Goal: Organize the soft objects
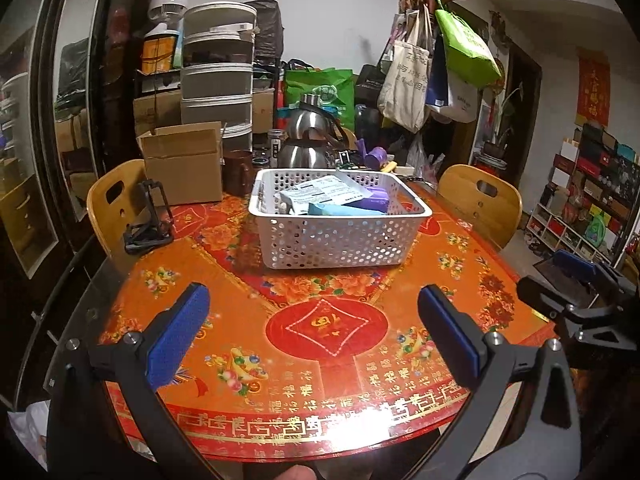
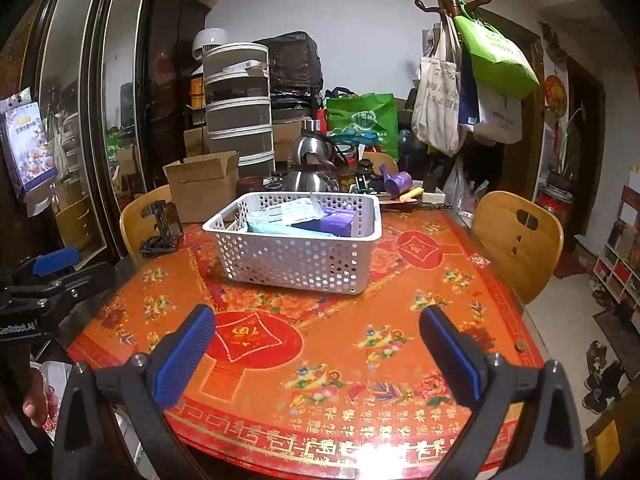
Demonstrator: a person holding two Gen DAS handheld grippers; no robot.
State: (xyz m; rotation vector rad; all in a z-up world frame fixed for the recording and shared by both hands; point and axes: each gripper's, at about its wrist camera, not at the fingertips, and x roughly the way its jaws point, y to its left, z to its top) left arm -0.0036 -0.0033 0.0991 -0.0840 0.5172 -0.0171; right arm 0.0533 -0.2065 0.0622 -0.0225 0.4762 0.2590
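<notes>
Round table under a glossy red-orange cloth with gold characters and flower prints; glare along the near rim. Left gripper fingers spread wide, nothing between them, poised above the near edge. Right gripper likewise wide and empty. White perforated basket sits ahead of both finger pairs, well apart from the tips, holding soft packs: pale, blue, purple. Beyond the basket: steel kettle, cardboard box. Wooden chairs flank the table. Coat rack hung with tote bags far right; dark mirrored cabinet left.
</notes>
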